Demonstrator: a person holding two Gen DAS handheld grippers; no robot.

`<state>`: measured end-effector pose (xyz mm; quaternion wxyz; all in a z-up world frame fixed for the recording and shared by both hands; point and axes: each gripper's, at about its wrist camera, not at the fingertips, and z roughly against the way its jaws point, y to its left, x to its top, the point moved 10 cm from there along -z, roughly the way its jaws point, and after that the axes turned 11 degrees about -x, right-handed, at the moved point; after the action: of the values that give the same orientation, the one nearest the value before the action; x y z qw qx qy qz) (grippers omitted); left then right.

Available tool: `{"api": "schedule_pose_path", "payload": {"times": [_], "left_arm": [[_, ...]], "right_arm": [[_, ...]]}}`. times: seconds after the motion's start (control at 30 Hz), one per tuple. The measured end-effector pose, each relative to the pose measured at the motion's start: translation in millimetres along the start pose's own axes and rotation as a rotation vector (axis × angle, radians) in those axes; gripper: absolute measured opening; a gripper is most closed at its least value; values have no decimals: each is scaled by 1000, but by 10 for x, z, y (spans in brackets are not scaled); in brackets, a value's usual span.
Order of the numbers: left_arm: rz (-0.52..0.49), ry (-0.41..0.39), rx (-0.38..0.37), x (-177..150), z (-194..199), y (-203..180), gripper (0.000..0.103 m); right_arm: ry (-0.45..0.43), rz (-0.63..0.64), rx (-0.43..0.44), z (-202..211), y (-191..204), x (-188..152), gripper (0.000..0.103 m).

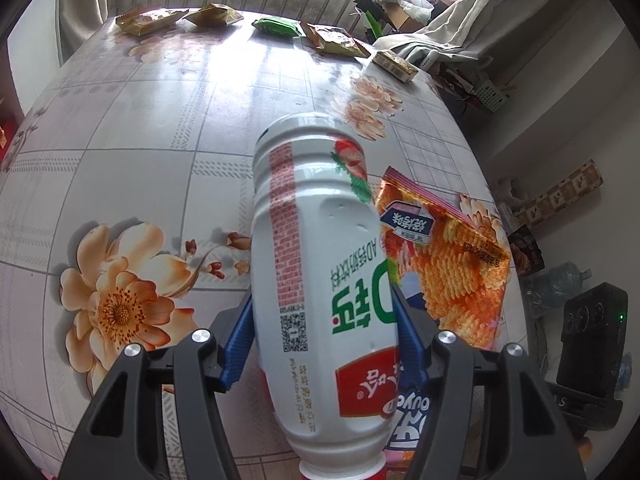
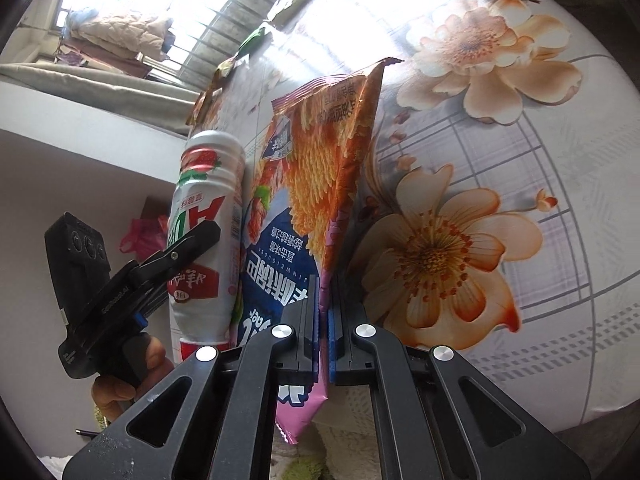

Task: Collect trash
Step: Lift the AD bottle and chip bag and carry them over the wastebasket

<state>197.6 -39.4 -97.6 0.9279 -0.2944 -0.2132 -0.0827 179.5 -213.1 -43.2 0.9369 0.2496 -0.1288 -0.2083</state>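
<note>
The left hand-held gripper (image 1: pixel 322 316) is clenched on a white strawberry milk-drink bottle (image 1: pixel 320 264), its blue pads pressing both flanks of the label; the bottle's red cap points back toward the camera and its base points out over the bench (image 1: pixel 140 128). The bottle is lifted clear of the flowered bench cover. Just beside it, to its right, hangs an orange-and-blue crisp packet (image 2: pixel 316 184) — the right hand-held gripper (image 2: pixel 323 312) has its jaws pinched tight on the packet's thin side, blue pads nearly meeting with only the foil between. In the right wrist view the bottle (image 2: pixel 204 216) and packet touch or nearly touch, and a hand (image 2: pixel 132 376) grips the left tool's handle. At the bench's far edge lie several more snack wrappers (image 1: pixel 216 16) — a green one (image 1: pixel 276 26) among them — and a small box (image 1: pixel 394 63).
</note>
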Motion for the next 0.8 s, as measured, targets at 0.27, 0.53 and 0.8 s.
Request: {"api": "schedule_pose_path", "payload": {"times": [0.27,0.53,0.8], "left_arm": [[-41,-26,22,19,78,-54,59],[-74,-53,28,43,155,-149,59],[-99,-72,25,72,233,-236,58]], "right_arm": [[-33,-42,-13,144,-193,58,1],[-68,-80,-21,289,-343,122,1],[-92,-85,-21,352,-330,164,1]]}}
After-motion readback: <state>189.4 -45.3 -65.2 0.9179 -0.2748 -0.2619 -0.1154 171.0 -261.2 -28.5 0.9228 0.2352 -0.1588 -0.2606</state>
